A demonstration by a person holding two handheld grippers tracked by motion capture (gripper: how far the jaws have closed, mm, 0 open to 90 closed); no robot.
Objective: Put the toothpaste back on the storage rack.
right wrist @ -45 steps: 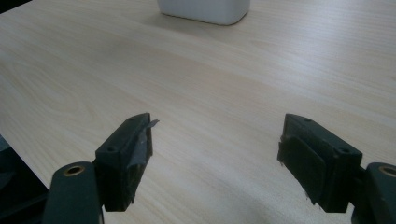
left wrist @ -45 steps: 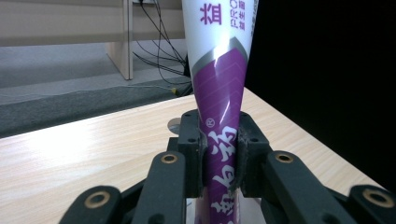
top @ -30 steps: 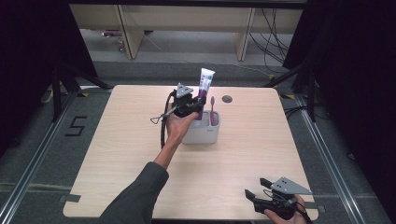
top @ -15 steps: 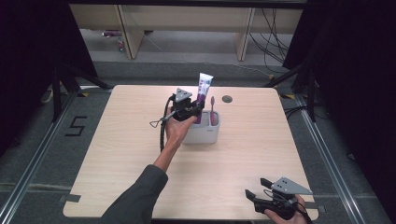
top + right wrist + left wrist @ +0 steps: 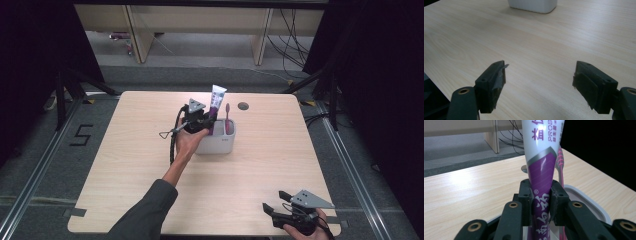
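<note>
A white and purple toothpaste tube (image 5: pixel 217 100) stands upright in a white holder cup (image 5: pixel 218 144) at mid table. My left gripper (image 5: pixel 202 121) is shut on the tube's lower part; in the left gripper view both pads press the purple tube (image 5: pixel 541 182) just above the cup's rim (image 5: pixel 589 197). A pink toothbrush (image 5: pixel 228 119) stands in the same cup, right behind the tube (image 5: pixel 560 165). My right gripper (image 5: pixel 276 205) rests open near the table's front right corner, its jaws wide apart over bare wood (image 5: pixel 539 75), with the cup (image 5: pixel 532 5) far ahead of it.
A round cable hole (image 5: pixel 243 106) lies in the table behind the cup. The table's front edge runs just under my right hand. Wooden furniture legs and loose cables stand on the floor beyond the table's far edge.
The left gripper has lowered the toothpaste tube slightly into the cup, its top now a bit lower. The right gripper has stayed still and open.
</note>
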